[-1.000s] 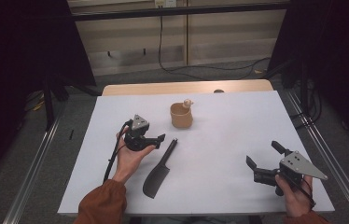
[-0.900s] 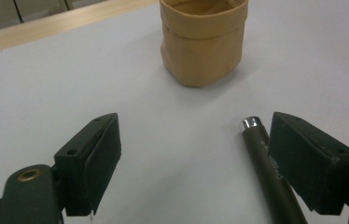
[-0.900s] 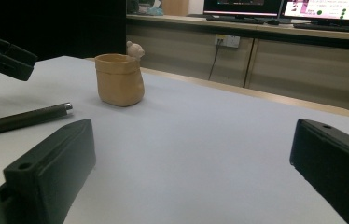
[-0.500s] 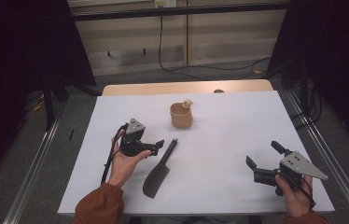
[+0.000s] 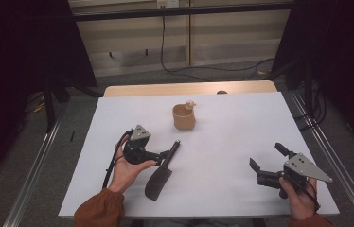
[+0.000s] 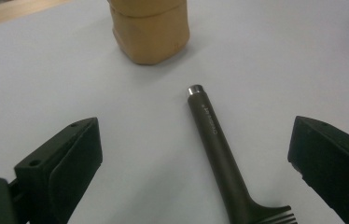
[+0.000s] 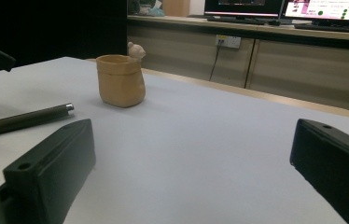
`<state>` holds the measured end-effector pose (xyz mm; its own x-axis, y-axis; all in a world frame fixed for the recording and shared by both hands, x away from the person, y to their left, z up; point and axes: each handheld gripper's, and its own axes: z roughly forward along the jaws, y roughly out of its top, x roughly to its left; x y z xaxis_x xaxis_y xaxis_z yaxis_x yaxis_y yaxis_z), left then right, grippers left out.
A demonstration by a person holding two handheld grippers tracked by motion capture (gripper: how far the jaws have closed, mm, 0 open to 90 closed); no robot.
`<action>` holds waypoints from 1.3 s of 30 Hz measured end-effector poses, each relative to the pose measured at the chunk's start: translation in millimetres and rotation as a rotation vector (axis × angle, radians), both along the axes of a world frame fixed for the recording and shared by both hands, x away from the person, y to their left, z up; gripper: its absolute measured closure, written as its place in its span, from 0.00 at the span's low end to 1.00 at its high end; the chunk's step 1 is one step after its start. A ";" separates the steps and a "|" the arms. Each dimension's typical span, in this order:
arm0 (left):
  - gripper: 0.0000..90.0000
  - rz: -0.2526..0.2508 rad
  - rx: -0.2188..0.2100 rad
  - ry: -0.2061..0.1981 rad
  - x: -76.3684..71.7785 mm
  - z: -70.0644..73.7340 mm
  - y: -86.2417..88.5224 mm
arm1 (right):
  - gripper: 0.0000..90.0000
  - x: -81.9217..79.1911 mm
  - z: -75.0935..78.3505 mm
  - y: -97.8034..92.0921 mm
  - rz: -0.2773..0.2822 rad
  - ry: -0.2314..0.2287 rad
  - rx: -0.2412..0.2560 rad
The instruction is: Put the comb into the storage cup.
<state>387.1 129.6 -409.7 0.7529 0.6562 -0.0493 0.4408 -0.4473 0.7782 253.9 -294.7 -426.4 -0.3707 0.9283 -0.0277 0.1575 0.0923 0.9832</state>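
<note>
A dark spatula (image 5: 161, 177) lies on the white table (image 5: 222, 142), its round handle (image 6: 214, 135) pointing toward a tan cup (image 5: 184, 117) with a small figure on its rim. My left gripper (image 5: 164, 152) is held low beside the handle. Its jaws stand open on either side of the handle (image 5: 173, 149) without touching it, as the left gripper view (image 6: 196, 126) shows. My right gripper (image 5: 266, 156) rests open near the table's front right with nothing between its jaws. In the right gripper view (image 7: 195, 126) the cup (image 7: 119, 80) and the handle tip (image 7: 46, 114) sit farther off.
The wooden table edge (image 5: 189, 89) runs behind the white surface. Metal rails (image 5: 33, 175) flank the table on both sides. Bare white surface (image 5: 241, 118) lies between the cup and the right gripper. Cabinets (image 7: 303, 65) stand in the background.
My left gripper has dropped slightly toward the person and lower onto the table, its jaws now straddling the spatula handle. The right gripper has not moved.
</note>
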 end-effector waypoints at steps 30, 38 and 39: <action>0.21 0.008 0.232 0.263 12.4 -6.0 -39.5 | 0.00 0.7 -0.6 0.8 0.008 0.007 -0.006; 0.37 0.010 0.285 0.333 13.7 -5.9 -51.6 | 0.00 0.8 -0.7 0.9 0.009 0.008 -0.007; 0.38 0.010 0.290 0.329 13.9 -5.8 -52.3 | 0.00 0.7 -0.6 0.9 0.009 0.009 -0.005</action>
<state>401.0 77.3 -415.5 0.7215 0.6854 -0.0985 0.6498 -0.6211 0.4382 254.6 -293.8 -427.0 -0.3793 0.9248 -0.0293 0.1651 0.0988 0.9813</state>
